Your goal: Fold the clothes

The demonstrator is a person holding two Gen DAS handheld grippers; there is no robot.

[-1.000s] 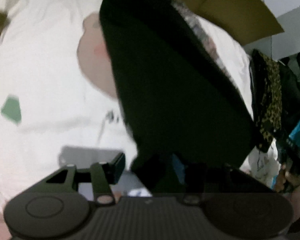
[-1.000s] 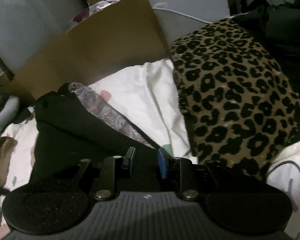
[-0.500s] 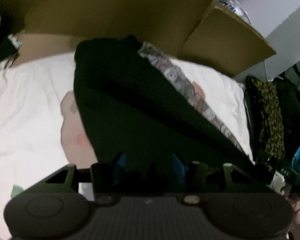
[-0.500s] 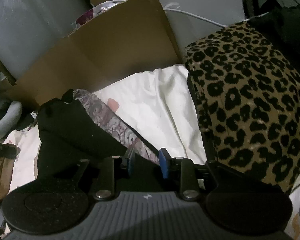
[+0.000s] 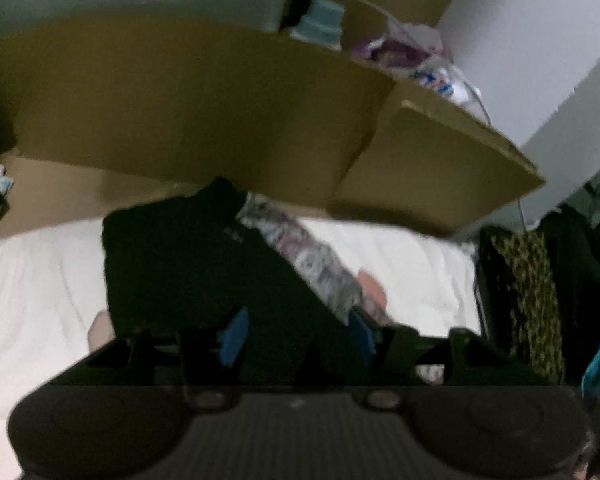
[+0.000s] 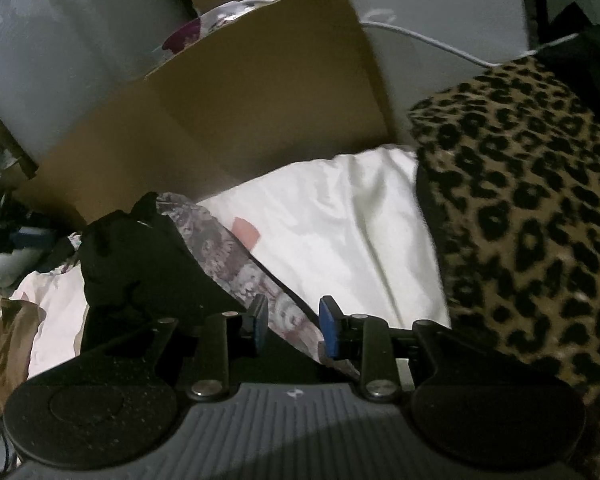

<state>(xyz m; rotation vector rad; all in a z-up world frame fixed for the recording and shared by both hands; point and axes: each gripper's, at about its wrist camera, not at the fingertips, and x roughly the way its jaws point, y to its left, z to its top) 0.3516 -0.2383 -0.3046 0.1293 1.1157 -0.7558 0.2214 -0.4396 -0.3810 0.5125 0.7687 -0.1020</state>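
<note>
We work over a white bedsheet (image 6: 340, 216), cardboard box (image 6: 240, 104) behind, leopard blanket (image 6: 520, 200) at right. Black garment (image 5: 188, 264) lies on the sheet. Left gripper (image 5: 296, 336) fingers opening, right gripper (image 6: 294, 322) fingers apart, both straddling its edge.

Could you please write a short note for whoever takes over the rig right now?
Left gripper: jaws opening, black garment between them; too dark and blurred to tell whether the pads touch it.
Right gripper: open, low over the garment's patterned edge, gripping nothing.
The black garment lies on the white bedding in front of the cardboard box, with a leopard-print piece to its right.
Done: it looks folded over once and laid down.
Left: probably a further fold and a tidy-up, then the leopard-print piece.
</note>
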